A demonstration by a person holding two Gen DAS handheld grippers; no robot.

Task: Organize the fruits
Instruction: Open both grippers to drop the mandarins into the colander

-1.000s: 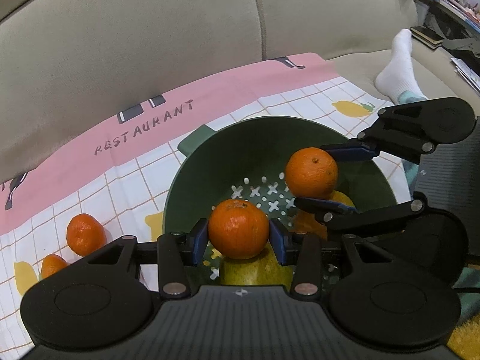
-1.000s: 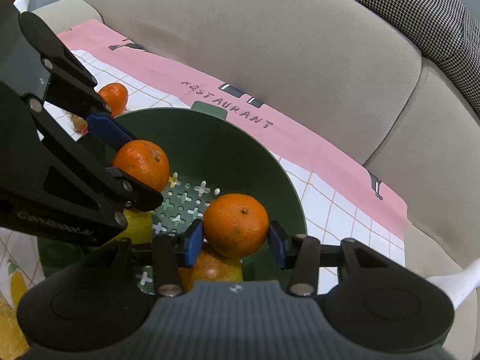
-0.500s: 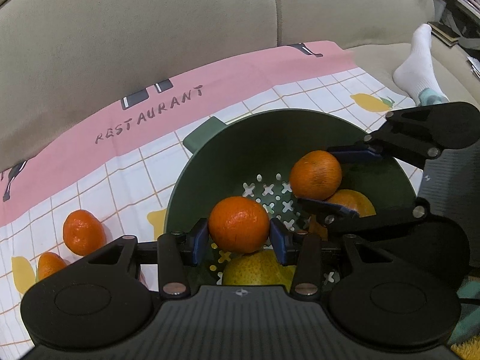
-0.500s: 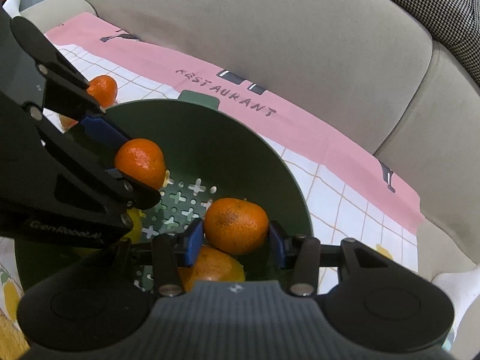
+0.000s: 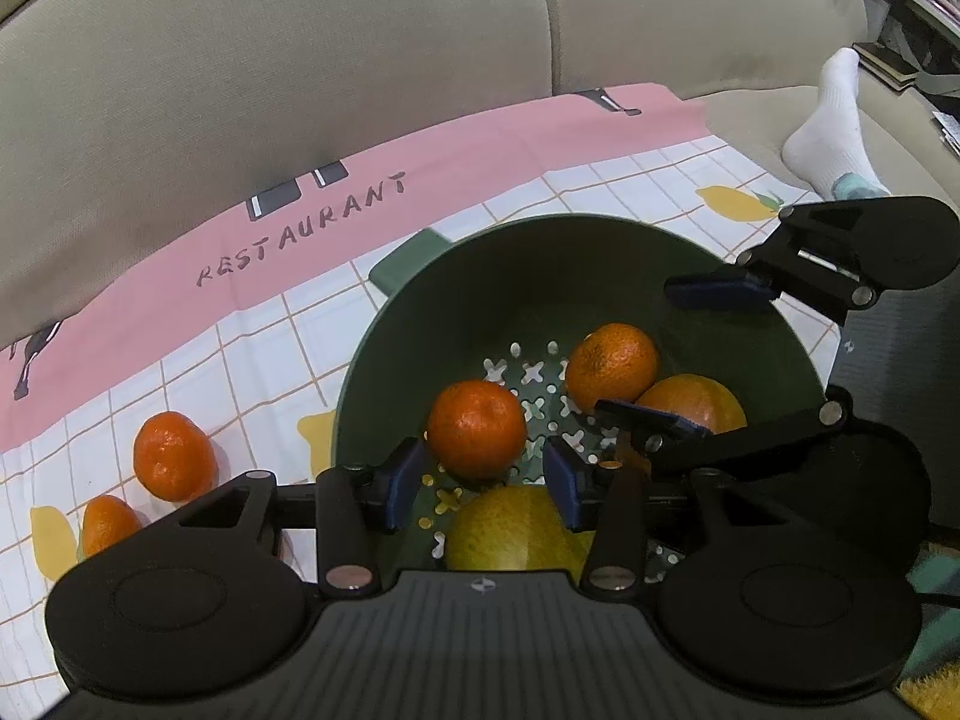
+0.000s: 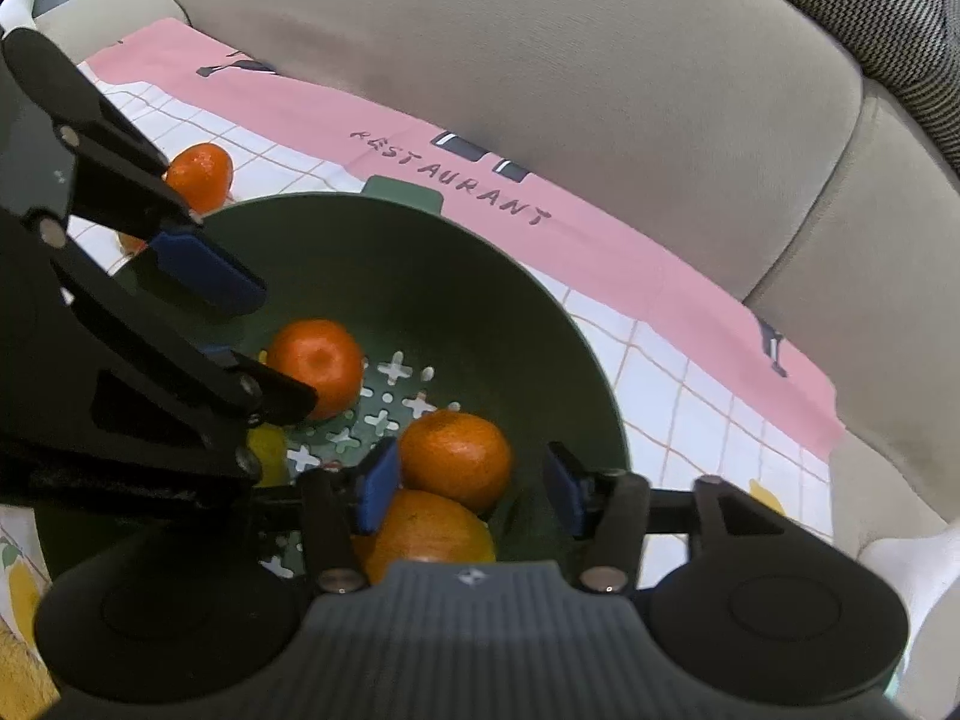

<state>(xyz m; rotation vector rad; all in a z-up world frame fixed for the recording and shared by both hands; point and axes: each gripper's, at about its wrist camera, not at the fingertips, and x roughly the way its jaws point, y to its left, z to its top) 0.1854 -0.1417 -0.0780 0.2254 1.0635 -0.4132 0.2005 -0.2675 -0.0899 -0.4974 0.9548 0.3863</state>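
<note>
A dark green colander [image 5: 420, 324] [image 6: 480, 276] sits on a pink and checked cloth. Both grippers hang over it with jaws spread apart. My left gripper [image 5: 483, 477] is open; a tangerine [image 5: 477, 429] [image 6: 315, 360] lies loose between its pads in the bowl. My right gripper [image 6: 471, 489] is open; another tangerine [image 6: 456, 459] [image 5: 612, 366] rests free on a bigger orange [image 6: 426, 540] [image 5: 690, 405]. A yellow-green pear [image 5: 510, 531] lies at the bowl's near side. The right gripper [image 5: 678, 354] shows in the left view, the left gripper [image 6: 240, 324] in the right view.
Two tangerines [image 5: 174, 456] [image 5: 108, 525] lie on the cloth [image 5: 240, 360] left of the colander; one also shows in the right wrist view [image 6: 201, 174]. A beige sofa back [image 5: 300, 60] rises behind. A foot in a white sock [image 5: 831, 120] rests at the far right.
Both grippers lowered into the colander and opened. Each let go of its tangerine, and both tangerines now lie in the bowl.
</note>
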